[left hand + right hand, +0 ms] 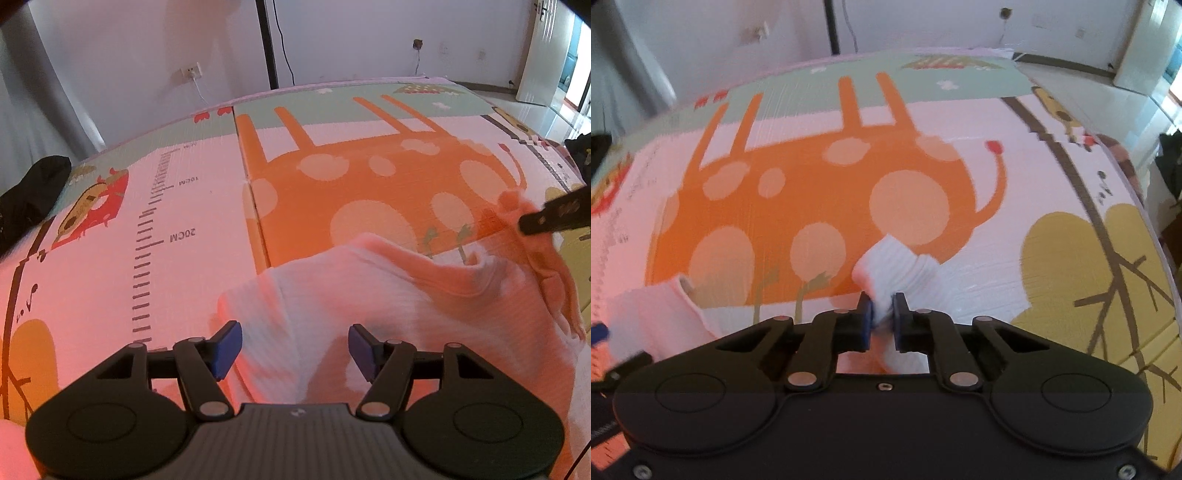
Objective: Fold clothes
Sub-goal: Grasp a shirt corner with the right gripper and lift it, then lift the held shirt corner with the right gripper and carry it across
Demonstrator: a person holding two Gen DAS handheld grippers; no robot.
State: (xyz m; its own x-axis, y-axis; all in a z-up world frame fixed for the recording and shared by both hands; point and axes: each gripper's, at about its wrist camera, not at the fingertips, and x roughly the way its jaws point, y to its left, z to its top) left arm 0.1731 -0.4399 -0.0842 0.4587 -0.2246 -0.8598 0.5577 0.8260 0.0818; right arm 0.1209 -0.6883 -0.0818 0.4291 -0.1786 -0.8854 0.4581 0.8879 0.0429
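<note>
A white ribbed garment (369, 295) with a pink collar lies on the cartoon play mat (147, 221). My left gripper (295, 350) is open, its blue pads on either side of the garment's near edge, holding nothing. My right gripper (882, 317) is shut on a ribbed sleeve cuff of the garment (894, 266) and holds it just above the mat (997, 258). The right gripper's fingers (554, 218) show at the right edge of the left wrist view, pinching the pink-lit cloth. The garment's body (653, 310) also shows at the lower left of the right wrist view.
A dark bundle (29, 192) lies off the mat's left edge. Another dark object (1171, 166) sits off the right side. A black pole (267, 44), wall sockets and cables stand behind the mat. An open door (546, 51) is at the far right.
</note>
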